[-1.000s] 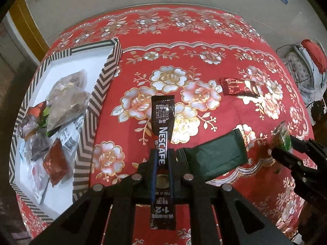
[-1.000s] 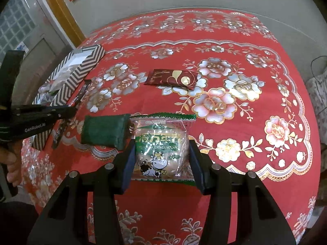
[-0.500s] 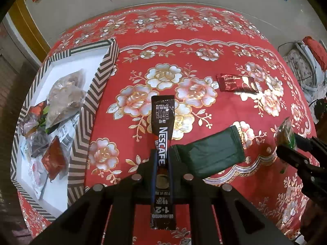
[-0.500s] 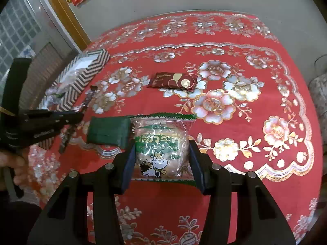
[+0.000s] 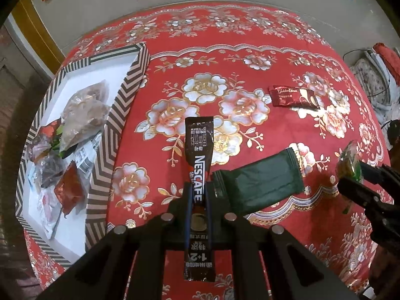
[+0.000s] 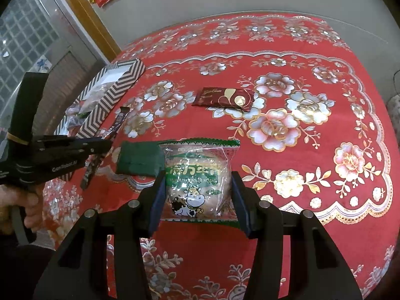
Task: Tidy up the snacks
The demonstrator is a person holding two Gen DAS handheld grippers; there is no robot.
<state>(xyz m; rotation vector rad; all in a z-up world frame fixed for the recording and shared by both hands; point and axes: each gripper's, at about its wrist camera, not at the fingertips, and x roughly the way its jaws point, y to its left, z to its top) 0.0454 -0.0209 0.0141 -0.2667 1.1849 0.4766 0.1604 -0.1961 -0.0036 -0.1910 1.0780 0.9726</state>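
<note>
Held in the person's left hand, the left gripper is closed tight on a black Nescafe coffee stick, its pads pinching the sachet near the middle so that one end reaches out ahead of the fingertips and the other trails back toward the camera. Far to this gripper's left, at the table's edge, lies a shallow box with a black-and-white zigzag rim, its white floor holding several wrapped snacks: clear bags of brownish pieces, a red-orange packet and some darker ones. Just to the right of the left gripper's fingertips, a dark green packet lies flat on the red floral tablecloth, almost touching the stick; whether they meet cannot be told. Farther ahead and to the right sits a dark red chocolate packet, well apart from both grippers.

Right of the green packet, the right gripper has its jaws partway apart, pressed against both sides of a clear bun packet with a green serrated border and a cartoon cow. The bun packet's left edge lies just beside the green packet, as seen from the right wrist, and the dark red packet lies ahead of this gripper, slightly right.
</note>
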